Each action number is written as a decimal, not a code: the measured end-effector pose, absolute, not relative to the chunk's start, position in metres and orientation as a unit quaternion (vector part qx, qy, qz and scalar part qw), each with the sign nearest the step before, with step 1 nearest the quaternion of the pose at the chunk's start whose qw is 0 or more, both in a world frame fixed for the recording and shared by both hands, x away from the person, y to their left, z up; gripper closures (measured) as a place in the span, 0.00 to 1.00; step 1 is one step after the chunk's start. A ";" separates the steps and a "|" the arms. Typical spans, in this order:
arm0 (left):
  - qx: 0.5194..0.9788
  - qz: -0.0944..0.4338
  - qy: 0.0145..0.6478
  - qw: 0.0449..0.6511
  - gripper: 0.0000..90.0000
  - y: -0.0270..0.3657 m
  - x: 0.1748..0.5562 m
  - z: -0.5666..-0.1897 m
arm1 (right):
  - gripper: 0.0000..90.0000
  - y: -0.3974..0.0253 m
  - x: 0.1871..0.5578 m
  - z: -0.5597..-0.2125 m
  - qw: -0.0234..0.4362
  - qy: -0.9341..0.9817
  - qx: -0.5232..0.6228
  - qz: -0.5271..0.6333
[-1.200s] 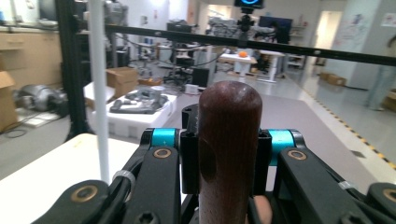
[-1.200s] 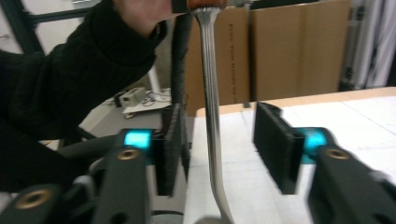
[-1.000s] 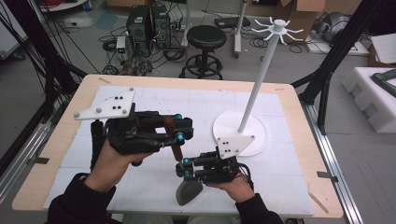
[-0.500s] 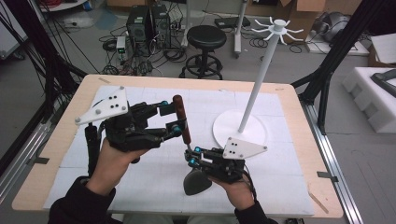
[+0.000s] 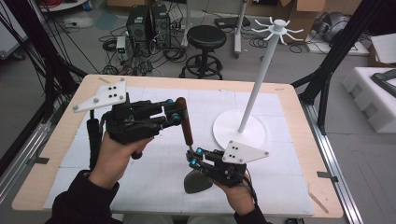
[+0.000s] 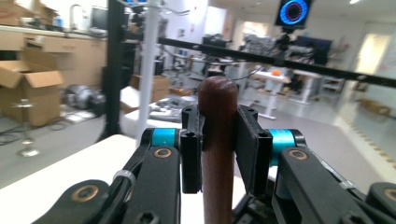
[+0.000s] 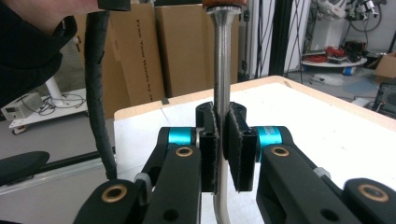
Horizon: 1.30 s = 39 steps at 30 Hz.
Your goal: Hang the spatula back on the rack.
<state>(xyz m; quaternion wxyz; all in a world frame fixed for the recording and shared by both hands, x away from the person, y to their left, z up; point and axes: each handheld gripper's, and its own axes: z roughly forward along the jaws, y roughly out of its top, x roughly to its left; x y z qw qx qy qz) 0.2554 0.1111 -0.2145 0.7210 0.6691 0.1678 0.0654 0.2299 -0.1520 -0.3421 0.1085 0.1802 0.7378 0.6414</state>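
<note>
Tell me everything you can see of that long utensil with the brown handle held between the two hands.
The utensil has a rounded, dark reddish-brown handle that looks like wood, a thin shiny metal shank and a dark grey, rounded blade at the bottom. It stands nearly upright above the white-covered table, handle end up. The left tool is clamped on the handle near its top; the right tool is clamped on the metal shank lower down. Whether the blade touches the table is unclear.
</note>
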 end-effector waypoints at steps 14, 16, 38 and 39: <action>0.678 0.043 0.124 0.723 0.81 0.108 0.249 -0.211 | 0.46 -0.164 0.248 -0.308 0.010 0.717 0.094 0.691; 0.680 0.040 0.116 0.723 0.81 0.108 0.248 -0.212 | 0.55 -0.165 0.254 -0.302 -0.009 0.710 0.082 0.699; 0.654 0.108 0.170 0.729 0.31 0.144 0.246 -0.250 | 0.82 -0.172 0.263 -0.273 0.034 0.702 0.123 0.700; 0.655 0.114 0.177 0.726 0.31 0.149 0.246 -0.258 | 0.82 -0.175 0.264 -0.271 0.045 0.700 0.134 0.700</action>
